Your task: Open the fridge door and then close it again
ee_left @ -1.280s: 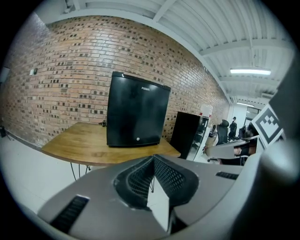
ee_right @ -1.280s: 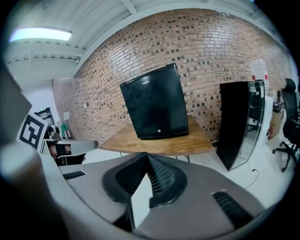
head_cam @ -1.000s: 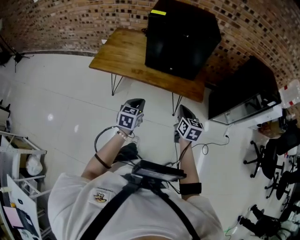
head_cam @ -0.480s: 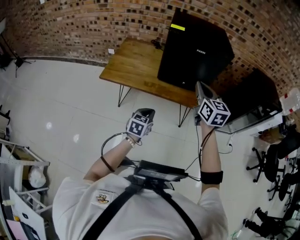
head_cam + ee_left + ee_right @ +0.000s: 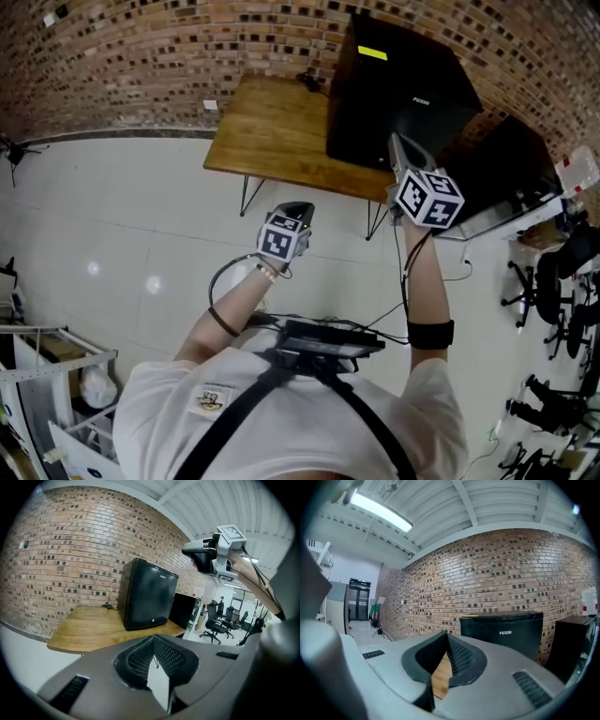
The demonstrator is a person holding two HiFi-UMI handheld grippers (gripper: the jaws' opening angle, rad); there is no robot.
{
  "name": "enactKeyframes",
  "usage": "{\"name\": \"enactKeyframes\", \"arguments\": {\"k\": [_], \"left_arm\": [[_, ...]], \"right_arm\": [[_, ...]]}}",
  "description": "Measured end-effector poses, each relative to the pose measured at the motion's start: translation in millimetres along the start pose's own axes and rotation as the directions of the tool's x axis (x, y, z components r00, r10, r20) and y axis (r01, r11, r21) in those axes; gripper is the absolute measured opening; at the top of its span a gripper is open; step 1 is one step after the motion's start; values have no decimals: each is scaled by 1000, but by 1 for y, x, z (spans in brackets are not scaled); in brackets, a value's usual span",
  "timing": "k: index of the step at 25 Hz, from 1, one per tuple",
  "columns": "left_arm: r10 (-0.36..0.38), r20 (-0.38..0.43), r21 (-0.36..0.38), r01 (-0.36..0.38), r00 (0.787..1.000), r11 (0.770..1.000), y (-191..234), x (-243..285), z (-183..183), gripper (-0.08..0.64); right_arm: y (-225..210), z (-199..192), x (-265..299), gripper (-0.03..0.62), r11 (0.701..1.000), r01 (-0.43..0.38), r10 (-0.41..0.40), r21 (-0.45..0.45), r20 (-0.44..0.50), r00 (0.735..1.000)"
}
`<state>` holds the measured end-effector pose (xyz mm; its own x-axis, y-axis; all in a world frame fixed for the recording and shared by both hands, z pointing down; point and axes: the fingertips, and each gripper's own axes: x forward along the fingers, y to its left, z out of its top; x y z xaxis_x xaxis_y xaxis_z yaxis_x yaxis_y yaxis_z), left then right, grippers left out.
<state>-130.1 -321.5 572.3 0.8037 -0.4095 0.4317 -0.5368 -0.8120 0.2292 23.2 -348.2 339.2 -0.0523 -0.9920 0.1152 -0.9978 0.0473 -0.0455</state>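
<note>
While the black mini fridge sits shut at the wooden worktop's right end, the approach looks in hand: right tool raised near its front, left tool lower, both closed on nothing (jaws together). Next, I'd say, a tool must catch the door's edge.

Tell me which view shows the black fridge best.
The left gripper view: the whole fridge stands unobstructed on the wooden table, door and one side visible. The right gripper view shows only its upper front; the head view looks down on its top.
</note>
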Motion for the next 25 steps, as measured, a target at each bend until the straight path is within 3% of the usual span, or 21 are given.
{"name": "enactKeyframes", "arguments": {"k": [5, 7, 11, 25], "left_arm": [[-8, 42, -15, 9, 999, 1000, -6, 0, 11, 2], [0, 64, -26, 1, 998, 1000, -6, 1, 16, 2], [16, 87, -32, -13, 996, 999, -15, 1, 20, 2], [30, 85, -14, -29, 996, 999, -30, 4, 32, 2]], "right_arm": [[10, 0, 7, 32, 1000, -8, 7, -26, -12, 1000], [12, 2, 8, 81, 999, -13, 13, -33, -9, 1000], [7, 7, -2, 109, 999, -21, 21, -34, 8, 1000], [-33, 13, -37, 112, 1000, 25, -26, 11, 56, 998]]}}
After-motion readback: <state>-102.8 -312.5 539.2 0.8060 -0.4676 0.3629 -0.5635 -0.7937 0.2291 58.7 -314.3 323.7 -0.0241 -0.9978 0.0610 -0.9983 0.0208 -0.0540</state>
